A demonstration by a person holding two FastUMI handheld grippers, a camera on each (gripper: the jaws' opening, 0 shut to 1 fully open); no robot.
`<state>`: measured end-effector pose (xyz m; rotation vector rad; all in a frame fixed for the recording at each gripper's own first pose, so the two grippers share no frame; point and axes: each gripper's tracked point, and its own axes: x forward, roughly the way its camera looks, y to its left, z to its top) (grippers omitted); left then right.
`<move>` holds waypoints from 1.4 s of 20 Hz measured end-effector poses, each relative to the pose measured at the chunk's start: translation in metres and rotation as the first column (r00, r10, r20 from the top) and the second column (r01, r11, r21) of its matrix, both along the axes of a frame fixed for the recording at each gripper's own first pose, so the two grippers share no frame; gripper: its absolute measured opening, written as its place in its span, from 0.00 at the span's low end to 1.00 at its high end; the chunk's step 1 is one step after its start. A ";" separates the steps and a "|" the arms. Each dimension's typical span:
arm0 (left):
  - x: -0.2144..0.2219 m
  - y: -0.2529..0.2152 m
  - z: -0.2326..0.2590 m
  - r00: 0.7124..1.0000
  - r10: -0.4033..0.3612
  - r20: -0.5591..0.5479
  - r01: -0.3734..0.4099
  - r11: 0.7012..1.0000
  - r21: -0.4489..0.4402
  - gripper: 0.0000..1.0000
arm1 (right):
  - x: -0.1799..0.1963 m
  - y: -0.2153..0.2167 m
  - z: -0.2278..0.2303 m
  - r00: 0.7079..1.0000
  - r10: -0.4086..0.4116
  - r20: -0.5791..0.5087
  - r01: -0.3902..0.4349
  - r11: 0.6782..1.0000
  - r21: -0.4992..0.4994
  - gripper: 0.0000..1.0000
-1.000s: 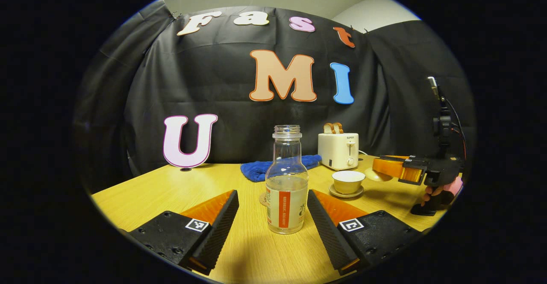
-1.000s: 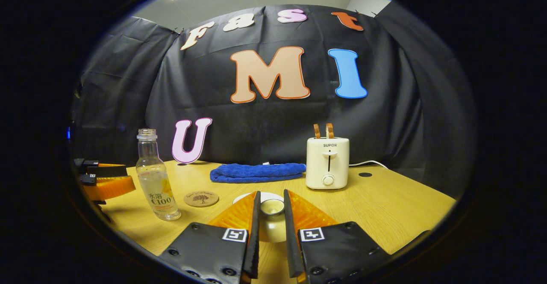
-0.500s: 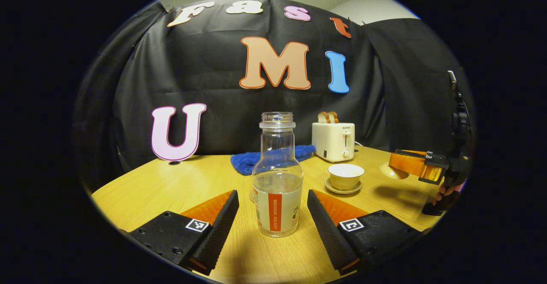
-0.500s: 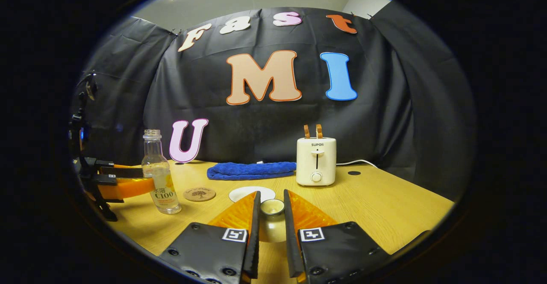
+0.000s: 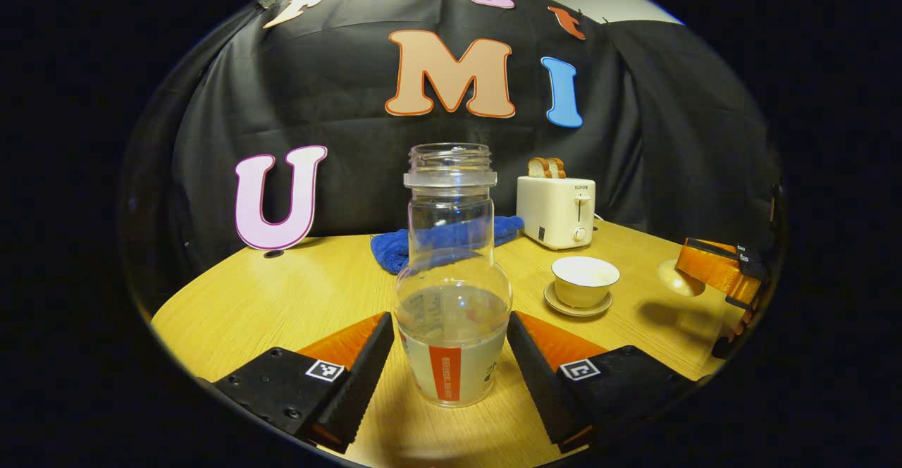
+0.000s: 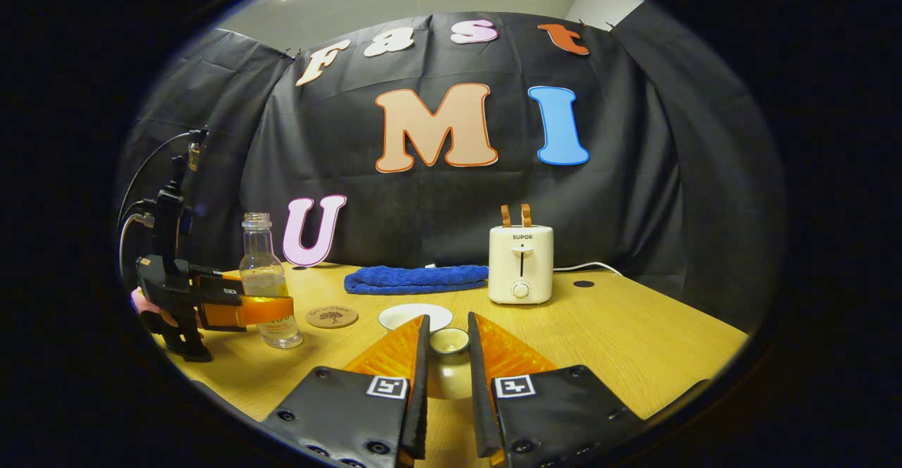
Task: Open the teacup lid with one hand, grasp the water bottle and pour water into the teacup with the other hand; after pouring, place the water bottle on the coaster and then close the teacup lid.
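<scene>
1. Water bottle (image 5: 452, 292): clear, uncapped, upright on table, approx half full, white/orange label.
2. Teacup (image 5: 585, 281): white, lid off, on saucer, at bottle's 2 o'clock.
3. Lid (image 6: 449, 342): off cup.
4. Coaster (image 6: 332, 316): round, brown, flat.

Bare table (image 5: 296, 292) beside water bottle (image 5: 451, 292)

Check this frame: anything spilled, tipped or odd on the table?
Nothing stands out. The water bottle stands upright and uncapped between the left gripper fingers, the teacup sits open on its saucer, and the right gripper holds the lid off. No puddles show on the table.
</scene>
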<state>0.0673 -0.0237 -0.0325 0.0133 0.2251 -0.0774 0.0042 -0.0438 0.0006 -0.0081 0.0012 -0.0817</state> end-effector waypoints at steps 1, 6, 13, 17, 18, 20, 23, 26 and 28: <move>0.001 -0.001 0.000 1.000 -0.003 -0.005 0.003 1.000 0.005 0.91 | -0.004 -0.002 0.000 1.000 -0.007 0.002 0.007 1.000 0.001 0.31; 0.002 0.001 -0.002 1.000 0.017 -0.010 -0.017 1.000 0.012 0.72 | -0.016 -0.016 0.002 0.999 -0.041 0.003 0.041 0.999 0.000 0.31; 0.015 0.013 0.004 0.995 0.074 -0.072 -0.052 0.961 0.270 0.71 | -0.022 -0.029 0.002 0.998 -0.069 0.003 0.069 0.998 -0.001 0.30; 0.035 0.015 0.011 0.992 0.090 -0.085 -0.035 0.862 0.506 0.72 | -0.027 -0.046 0.003 0.995 -0.104 0.006 0.104 0.995 -0.002 0.30; 0.039 0.011 0.012 0.993 0.085 -0.082 -0.024 0.825 0.565 0.72 | -0.028 -0.050 0.004 0.994 -0.111 0.006 0.111 0.994 -0.002 0.30; 0.046 0.004 0.018 0.995 0.068 -0.070 -0.002 0.729 0.684 0.72 | -0.029 -0.056 0.004 0.993 -0.121 0.006 0.121 0.993 -0.003 0.30; 0.052 -0.007 0.013 0.995 0.050 -0.090 0.041 0.610 0.791 0.71 | -0.031 -0.064 0.003 0.991 -0.136 0.007 0.136 0.991 -0.004 0.30; 0.059 -0.012 0.006 0.990 0.050 -0.131 0.081 0.559 0.825 0.71 | -0.034 -0.072 0.004 0.989 -0.148 0.006 0.148 0.989 -0.003 0.30; 0.062 -0.009 0.005 0.988 0.061 -0.138 0.089 0.507 0.857 0.71 | -0.035 -0.077 0.003 0.988 -0.154 0.006 0.154 0.988 -0.002 0.31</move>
